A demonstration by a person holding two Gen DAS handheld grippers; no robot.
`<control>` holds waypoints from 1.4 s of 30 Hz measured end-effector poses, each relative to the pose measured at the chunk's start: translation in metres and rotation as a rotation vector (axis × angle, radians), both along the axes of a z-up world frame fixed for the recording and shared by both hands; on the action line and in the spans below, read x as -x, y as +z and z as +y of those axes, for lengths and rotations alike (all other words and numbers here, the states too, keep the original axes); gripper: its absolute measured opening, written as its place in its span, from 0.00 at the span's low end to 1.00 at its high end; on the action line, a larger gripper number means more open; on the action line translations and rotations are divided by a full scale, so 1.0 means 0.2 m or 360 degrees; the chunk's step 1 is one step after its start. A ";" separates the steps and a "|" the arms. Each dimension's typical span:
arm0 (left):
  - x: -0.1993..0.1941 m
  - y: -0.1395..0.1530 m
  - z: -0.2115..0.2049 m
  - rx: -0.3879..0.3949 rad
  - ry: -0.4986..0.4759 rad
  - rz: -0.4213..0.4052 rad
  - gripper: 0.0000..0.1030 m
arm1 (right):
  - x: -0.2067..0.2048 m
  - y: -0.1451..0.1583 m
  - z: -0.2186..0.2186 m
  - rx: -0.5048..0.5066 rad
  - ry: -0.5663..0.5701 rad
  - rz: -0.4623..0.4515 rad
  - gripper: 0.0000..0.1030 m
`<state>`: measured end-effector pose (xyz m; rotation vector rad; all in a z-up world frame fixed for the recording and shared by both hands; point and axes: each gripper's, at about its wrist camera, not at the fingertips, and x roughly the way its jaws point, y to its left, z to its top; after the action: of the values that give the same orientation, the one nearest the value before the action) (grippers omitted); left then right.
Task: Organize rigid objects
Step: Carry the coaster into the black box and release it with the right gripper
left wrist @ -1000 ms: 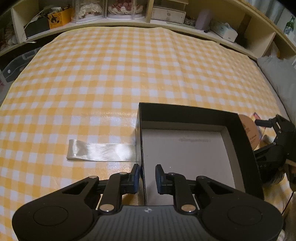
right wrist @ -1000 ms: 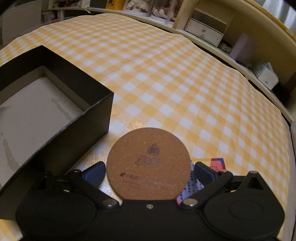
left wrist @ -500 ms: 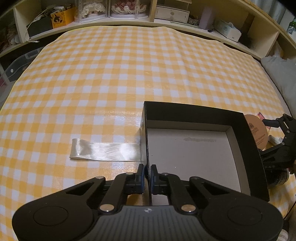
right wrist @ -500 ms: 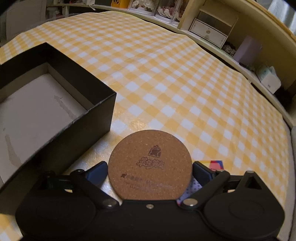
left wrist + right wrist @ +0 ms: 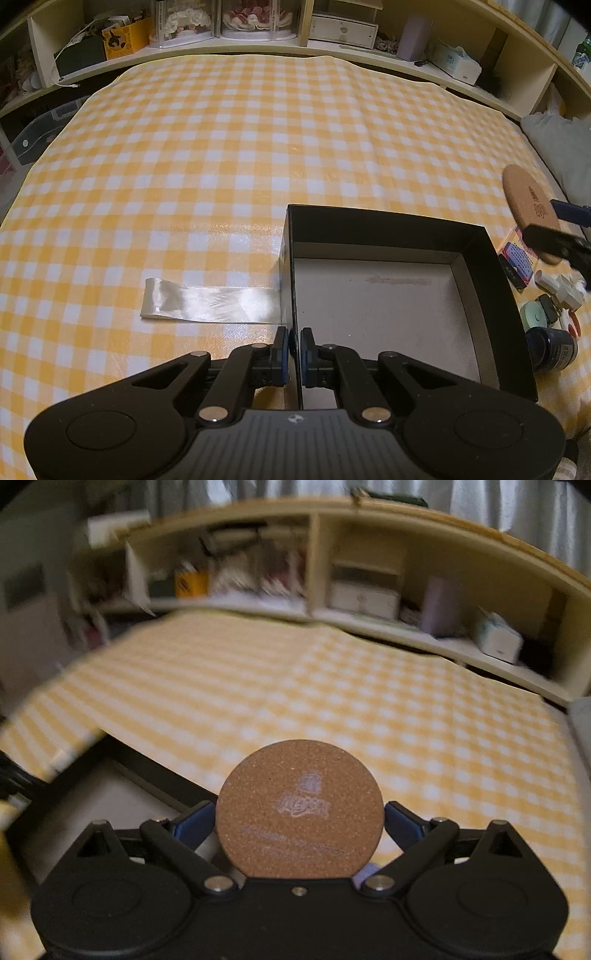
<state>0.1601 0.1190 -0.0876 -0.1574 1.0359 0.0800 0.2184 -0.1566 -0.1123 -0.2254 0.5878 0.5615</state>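
Pinching the near left wall of the black box, the left claw has its blue pads pressed together on the thin card, while the right claw clamps a round cork coaster by its edges, held above the box's right side. Box and a flat satin ribbon sit on a table under a yellow-and-white checked cloth, with cluttered shelves behind and small jars at right. Printing on the coaster is too blurred to read.
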 end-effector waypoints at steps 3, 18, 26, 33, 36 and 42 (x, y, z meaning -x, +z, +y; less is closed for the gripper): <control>0.01 0.00 -0.01 -0.0008 -0.0002 -0.0003 0.06 | 0.07 0.03 0.08 -0.0112 0.0131 0.0059 0.96; 0.00 -0.01 -0.02 -0.0009 -0.0017 -0.0005 0.07 | 0.18 -0.19 0.40 0.0165 0.0350 0.0112 0.97; 0.00 -0.02 -0.02 -0.0017 -0.0027 -0.0005 0.07 | 0.21 -0.14 0.35 0.0112 0.0375 0.0245 0.99; 0.00 -0.02 -0.02 -0.0017 -0.0026 -0.0006 0.07 | 0.23 -0.07 0.32 0.0033 0.0341 0.0353 0.99; 0.00 -0.02 -0.02 -0.0016 -0.0020 -0.0007 0.07 | 0.25 -0.03 0.31 0.0019 0.0335 0.0348 0.99; -0.01 -0.03 -0.03 -0.0029 -0.0019 -0.0010 0.07 | 0.26 0.08 0.24 -0.0066 0.0290 0.0310 0.99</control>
<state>0.1618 0.1138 -0.0930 -0.1349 1.0292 0.0782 0.1659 -0.1093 -0.0965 -0.1869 0.7483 0.7773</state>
